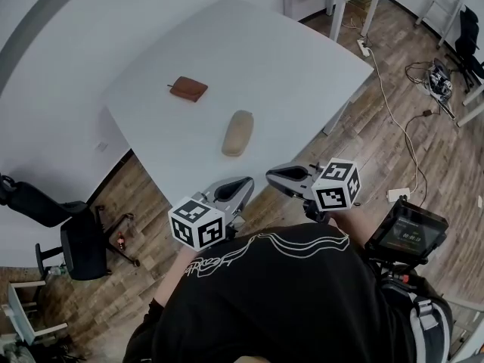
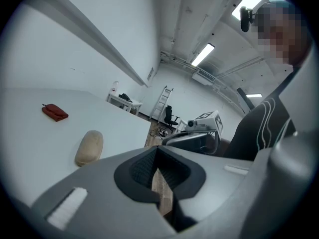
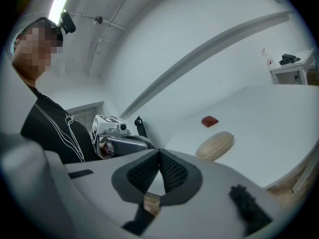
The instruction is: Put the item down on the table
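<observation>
Your left gripper (image 1: 236,189) and right gripper (image 1: 278,177) are both closed and empty, just off the surface's (image 1: 287,66) near edge. The beige case (image 1: 237,133) already lies there, straight ahead of your left gripper, its long axis pointing away from you.

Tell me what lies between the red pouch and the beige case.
Only bare table separates red pouch and beige case; head view shows it.

No writing can be read anywhere; the figures on the small screen (image 1: 409,235) are too blurred.
</observation>
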`<action>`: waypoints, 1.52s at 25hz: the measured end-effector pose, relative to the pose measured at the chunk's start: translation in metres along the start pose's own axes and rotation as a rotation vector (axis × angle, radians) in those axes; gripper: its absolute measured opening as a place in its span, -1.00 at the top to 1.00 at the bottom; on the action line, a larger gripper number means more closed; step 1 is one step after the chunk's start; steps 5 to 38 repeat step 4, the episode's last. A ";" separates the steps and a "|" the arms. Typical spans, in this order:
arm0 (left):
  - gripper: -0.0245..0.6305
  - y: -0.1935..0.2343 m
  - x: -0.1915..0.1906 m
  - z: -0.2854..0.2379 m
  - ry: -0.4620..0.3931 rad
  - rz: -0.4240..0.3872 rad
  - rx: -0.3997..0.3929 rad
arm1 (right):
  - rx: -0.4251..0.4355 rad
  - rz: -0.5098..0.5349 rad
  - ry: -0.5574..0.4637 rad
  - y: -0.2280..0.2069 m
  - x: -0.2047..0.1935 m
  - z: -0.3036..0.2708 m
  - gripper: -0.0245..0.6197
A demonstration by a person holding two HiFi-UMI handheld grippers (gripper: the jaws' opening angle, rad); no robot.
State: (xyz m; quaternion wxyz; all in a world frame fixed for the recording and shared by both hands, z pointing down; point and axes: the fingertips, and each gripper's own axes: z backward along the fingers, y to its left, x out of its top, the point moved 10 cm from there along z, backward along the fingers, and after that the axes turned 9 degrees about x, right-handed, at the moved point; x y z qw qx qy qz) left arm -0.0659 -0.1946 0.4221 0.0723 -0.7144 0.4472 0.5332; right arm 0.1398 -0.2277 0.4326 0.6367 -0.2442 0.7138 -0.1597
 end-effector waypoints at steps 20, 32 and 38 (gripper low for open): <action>0.91 0.002 -0.002 0.002 -0.004 -0.002 0.020 | 0.003 0.005 0.005 0.002 -0.003 -0.003 0.90; 0.91 0.002 -0.002 0.002 -0.004 -0.002 0.020 | 0.003 0.005 0.005 0.002 -0.003 -0.003 0.90; 0.91 0.002 -0.002 0.002 -0.004 -0.002 0.020 | 0.003 0.005 0.005 0.002 -0.003 -0.003 0.90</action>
